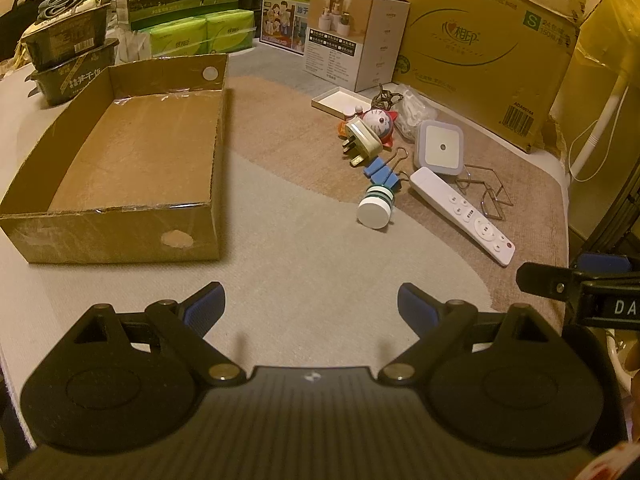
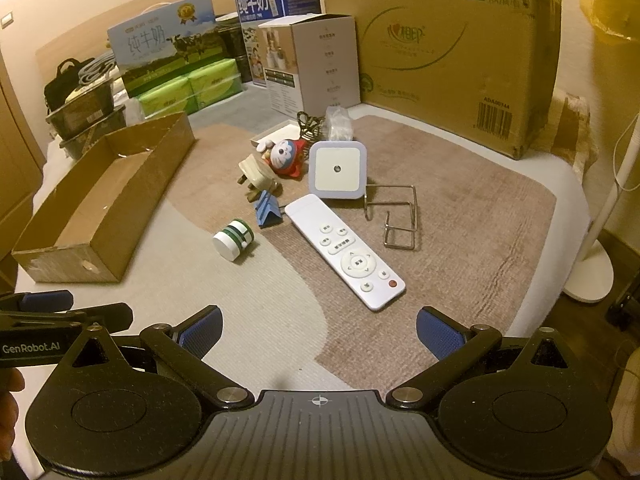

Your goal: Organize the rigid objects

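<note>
Before you, a plain brown cardboard box [image 1: 120, 168] sits on a rug [image 1: 280, 280] patterned in curving bands of grey and brown. The remote [image 2: 346, 252] is white with one red button; the night light [image 2: 337, 170] is white edged pale blue. The binder clips [image 1: 382, 174] are blue, the small spool [image 2: 233, 239] white with green stripes, the figurine [image 2: 286, 154] blue, white and red.

Right tongs [image 2: 319, 332] gape empty before the white remote [image 2: 345, 251]
</note>
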`<state>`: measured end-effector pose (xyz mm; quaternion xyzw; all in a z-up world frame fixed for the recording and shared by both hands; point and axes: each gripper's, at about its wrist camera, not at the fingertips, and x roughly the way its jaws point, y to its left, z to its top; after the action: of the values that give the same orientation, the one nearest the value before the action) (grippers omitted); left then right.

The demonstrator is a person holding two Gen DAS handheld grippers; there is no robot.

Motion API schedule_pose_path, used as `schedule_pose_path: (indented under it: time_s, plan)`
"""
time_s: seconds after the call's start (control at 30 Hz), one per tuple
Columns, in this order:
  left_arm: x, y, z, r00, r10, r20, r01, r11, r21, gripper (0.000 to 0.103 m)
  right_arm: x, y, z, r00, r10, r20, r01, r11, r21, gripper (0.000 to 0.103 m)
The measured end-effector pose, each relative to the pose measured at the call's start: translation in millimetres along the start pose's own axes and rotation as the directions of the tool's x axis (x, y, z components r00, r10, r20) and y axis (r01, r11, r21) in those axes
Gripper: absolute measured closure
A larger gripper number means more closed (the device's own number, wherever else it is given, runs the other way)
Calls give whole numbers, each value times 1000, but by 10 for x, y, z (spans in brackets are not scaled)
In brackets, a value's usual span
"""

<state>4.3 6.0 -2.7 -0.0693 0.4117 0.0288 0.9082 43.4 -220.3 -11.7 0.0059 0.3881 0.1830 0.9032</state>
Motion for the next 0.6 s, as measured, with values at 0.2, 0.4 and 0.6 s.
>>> schedule_pose_path:
  time_s: [0.2,0.4,0.6]
  plan:
    - [45,-5,22,1000,-9,-8,9,1000,-1,11,35,-35,5,1000,0,-5,0,1000,5,0]
    - [106,-19,38,1000,-9,-11,9,1000,-5,11,76,-94,16,1000,2,-8,-2,1000,10,0]
    - [193,-44,73,1000,-27,-6,27,1000,4,11,134,-162,16,999,34,6,-34,999,9,0]
